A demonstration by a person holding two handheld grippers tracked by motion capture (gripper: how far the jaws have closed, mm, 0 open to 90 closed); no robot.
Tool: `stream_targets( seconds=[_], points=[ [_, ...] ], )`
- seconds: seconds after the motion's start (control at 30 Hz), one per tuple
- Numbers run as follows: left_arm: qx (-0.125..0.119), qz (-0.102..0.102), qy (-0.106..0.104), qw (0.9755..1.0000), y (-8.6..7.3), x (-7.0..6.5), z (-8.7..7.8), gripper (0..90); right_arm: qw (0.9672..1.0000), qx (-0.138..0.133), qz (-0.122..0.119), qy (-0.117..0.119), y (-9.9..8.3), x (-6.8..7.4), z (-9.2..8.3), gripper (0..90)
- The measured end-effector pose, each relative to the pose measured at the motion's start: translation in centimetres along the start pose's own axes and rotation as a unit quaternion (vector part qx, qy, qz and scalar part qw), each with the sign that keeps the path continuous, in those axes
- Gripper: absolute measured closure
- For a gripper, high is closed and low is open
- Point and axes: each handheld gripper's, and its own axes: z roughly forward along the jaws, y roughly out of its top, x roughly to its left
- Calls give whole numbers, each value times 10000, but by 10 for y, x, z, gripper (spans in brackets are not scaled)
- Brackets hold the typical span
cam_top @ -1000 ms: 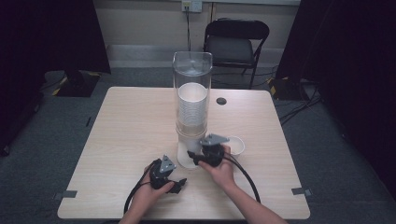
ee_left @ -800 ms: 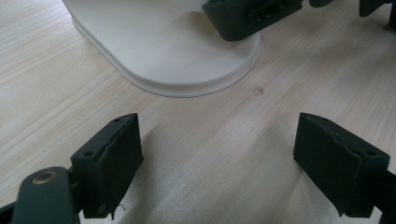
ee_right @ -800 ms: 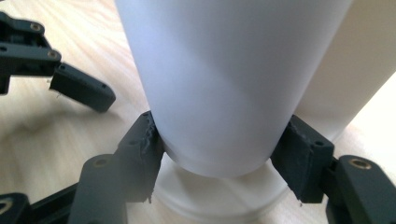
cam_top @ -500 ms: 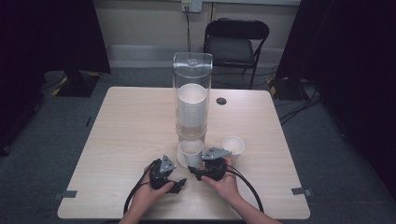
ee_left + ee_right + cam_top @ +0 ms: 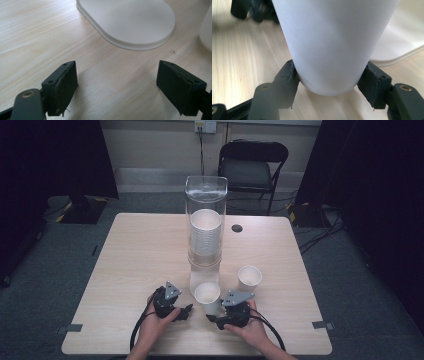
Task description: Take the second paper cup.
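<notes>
Right now my right hand-held gripper (image 5: 216, 312) clamps a white paper cup (image 5: 208, 297) near its base, above the desk (image 5: 130, 260); my left hand-held gripper (image 5: 186, 310) gapes wide and empty beside it. Beyond stand the cup dispenser (image 5: 205, 230) and a second cup (image 5: 249, 278)

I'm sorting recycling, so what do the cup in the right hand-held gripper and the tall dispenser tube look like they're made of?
Held cup: probably paper, matte white, no gloss. Dispenser tube: likely clear plastic, glossy; the stacked cups show through its wall.
</notes>
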Motion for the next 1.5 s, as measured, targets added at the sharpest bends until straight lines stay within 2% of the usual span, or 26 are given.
stream_targets(
  seconds=[0.13, 0.2, 0.3, 0.47, 0.57, 0.67, 0.83, 0.9, 0.93, 1.03, 1.17, 1.23, 1.27, 1.4, 1.5],
  points=[
    [-261, -139, -52, 9995, 4, 0, -5, 170, 9995, 228, -99, 170, -1, 3, 5, 357],
    [-317, -150, -100, 9993, 5, -1, -6, 176, 9995, 262, -120, 154, -1, 5, 6, 320],
    [-247, -45, -116, 9996, 4, -3, -6, 177, 9997, 212, -91, 65, 0, 4, 6, 280],
    [-253, 47, -122, 9996, 6, -7, -5, 177, 9995, 289, -52, 89, -1, 1, 5, 324],
    [-224, 80, -85, 9997, 7, -7, -4, 176, 9996, 261, -44, 72, -1, 0, 4, 316],
    [-131, 164, -33, 9998, 5, -6, -3, 176, 9997, 207, 62, 80, 2, -2, 0, 267],
    [-110, 128, -10, 9999, 5, -6, -3, 176, 9997, 118, 213, 33, 8, -6, -10, 213],
    [-112, 127, -8, 9999, 5, -6, -2, 177, 9997, 111, 207, 33, 10, -6, -13, 214],
    [-86, 195, 11, 9998, 5, -6, -2, 177, 9997, 91, 214, 0, 11, -6, -13, 209],
    [-59, 174, 6, 9998, 5, -6, -2, 177, 9998, 32, 198, -62, 15, -6, -13, 201],
    [-68, 147, 10, 9999, 5, -7, -2, 177, 9997, -34, 204, -94, 27, -8, -8, 210],
    [-79, 94, 10, 9999, 5, -7, -1, 177, 9996, 7, 250, -93, 30, -9, -2, 294],
    [3, 186, 45, 9998, 5, -6, -1, 177, 9997, 19, 255, -65, 29, -9, 0, 314],
    [70, 72, 66, 9999, 2, -4, 3, 176, 10000, -8, 51, -82, 26, -4, 1, 319],
    [54, -18, 103, 9999, 3, -3, 5, 164, 9999, -151, -9, -18, 22, -2, -1, 319]
  ],
)
